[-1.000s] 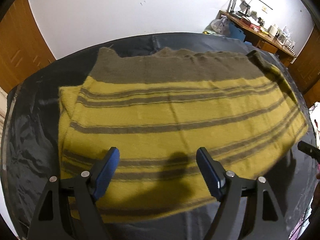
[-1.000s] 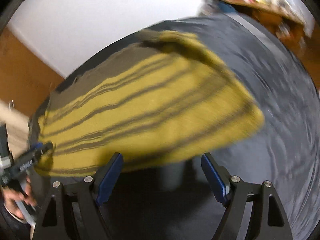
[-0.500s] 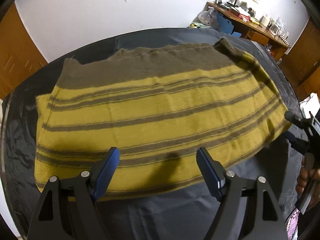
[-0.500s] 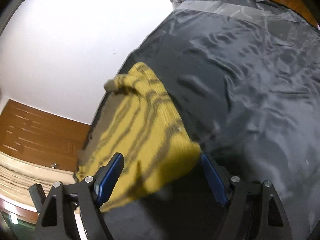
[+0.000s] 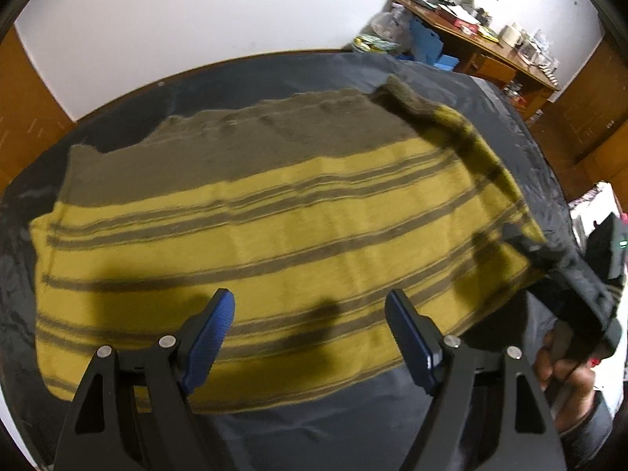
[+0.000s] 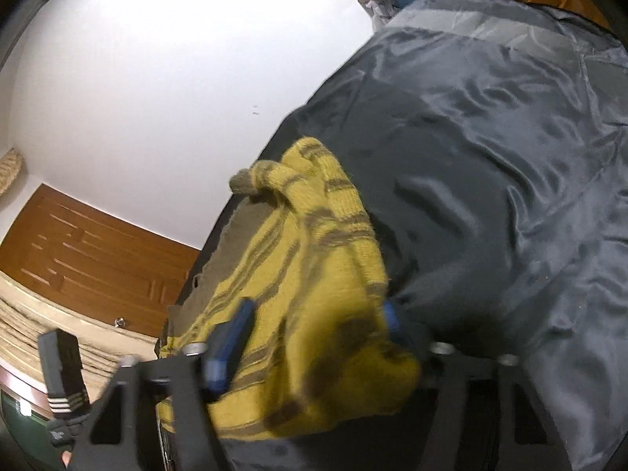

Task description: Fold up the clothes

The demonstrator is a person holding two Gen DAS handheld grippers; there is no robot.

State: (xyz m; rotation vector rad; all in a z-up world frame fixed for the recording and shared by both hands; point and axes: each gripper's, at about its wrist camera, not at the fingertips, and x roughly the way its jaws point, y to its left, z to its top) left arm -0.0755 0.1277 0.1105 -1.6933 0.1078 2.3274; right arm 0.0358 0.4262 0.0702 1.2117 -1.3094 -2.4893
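Dark grey sheet (image 5: 322, 431) covers the bed, creased and glossy in the right wrist view (image 6: 510, 157); white wall (image 5: 196, 19) stands behind it, brown wooden panels at both sides; cluttered wooden desk (image 5: 482, 51) sits in the far right corner; yellow sweater (image 5: 255, 243) with olive-grey stripes and an olive-grey top band lies spread flat across the sheet, hem toward the camera, one sleeve (image 5: 451, 129) folded in along its right edge; in the right wrist view the sweater (image 6: 314, 294) shows bunched at its near corner, sleeve cuff curled up at the far end; left tongs (image 5: 310, 325) hover above the hem with blue pads wide apart, holding nothing; right tongs (image 6: 314, 337) sit at the sweater's right corner, the knit filling the gap between the pads, jaws narrowed on the fabric; in the left wrist view the right tongs (image 5: 522, 243) reach that same corner, blurred, with the person's hand behind them
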